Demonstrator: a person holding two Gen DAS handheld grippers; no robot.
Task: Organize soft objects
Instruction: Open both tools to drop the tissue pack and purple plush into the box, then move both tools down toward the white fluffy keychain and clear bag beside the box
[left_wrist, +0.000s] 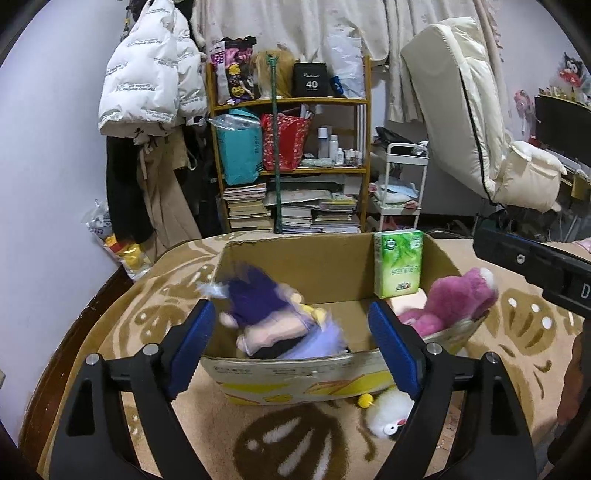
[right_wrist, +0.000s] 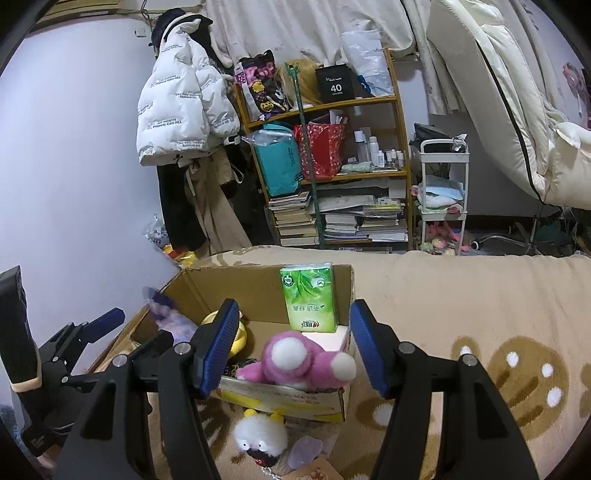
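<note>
Left tongs (left_wrist: 291, 347) released, blue pads spread wide over the near rim of the cardboard box (left_wrist: 295, 373) on the patterned blanket (left_wrist: 280, 443). Purple-haired doll (left_wrist: 273, 317) blurred between the pads, touching neither, at the left of the box. Right tongs (right_wrist: 291, 350) also released, nothing between the pads. Pink plush (right_wrist: 299, 363) slumped over the box's near right wall. Green tissue pack (right_wrist: 310, 299) upright in the far right corner. White fluffy toy (right_wrist: 260, 432) on the blanket just beside the near wall, outside the box.
</note>
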